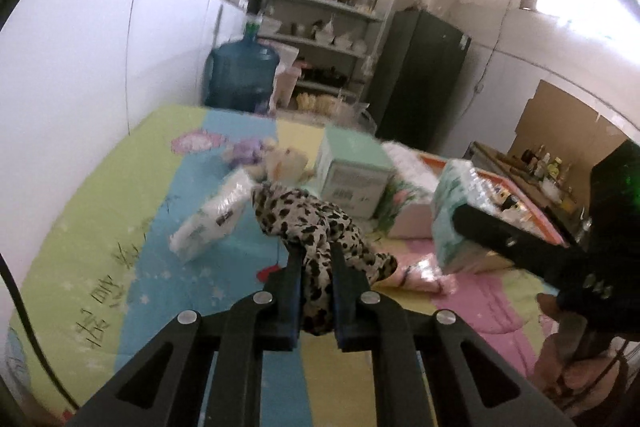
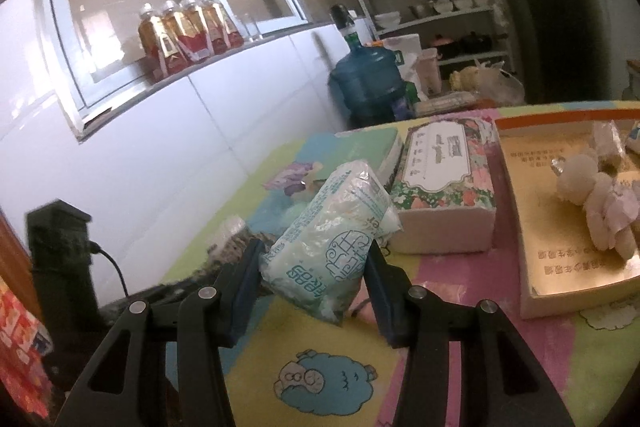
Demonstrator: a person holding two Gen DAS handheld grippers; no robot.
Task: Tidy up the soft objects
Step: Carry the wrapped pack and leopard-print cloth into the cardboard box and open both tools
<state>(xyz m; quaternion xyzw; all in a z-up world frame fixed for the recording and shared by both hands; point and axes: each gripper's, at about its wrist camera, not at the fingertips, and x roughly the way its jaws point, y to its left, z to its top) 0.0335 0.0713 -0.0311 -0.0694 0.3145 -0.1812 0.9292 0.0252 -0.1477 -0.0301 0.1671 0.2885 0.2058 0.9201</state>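
Note:
My left gripper [image 1: 315,259] is shut on a leopard-print cloth [image 1: 308,227] and holds it above the coloured mat [image 1: 120,211]. My right gripper [image 2: 314,251] is shut on a pale green tissue pack [image 2: 336,227], held above the mat; this pack also shows in the left wrist view [image 1: 452,215]. A white tissue pack [image 1: 212,215] lies on the mat behind the cloth. A cream plush toy [image 1: 284,163] and a purple one [image 1: 248,151] lie further back. Another cream plush toy [image 2: 596,199] lies in the open gold-lined box [image 2: 528,227] at the right.
A mint carton [image 1: 352,171] and a floral box [image 2: 444,187] stand mid-mat. A blue water jug [image 2: 368,79], shelves [image 1: 324,27] and a dark fridge [image 1: 420,79] stand beyond the mat. A white wall with bottles [image 2: 188,31] on its sill runs along the left.

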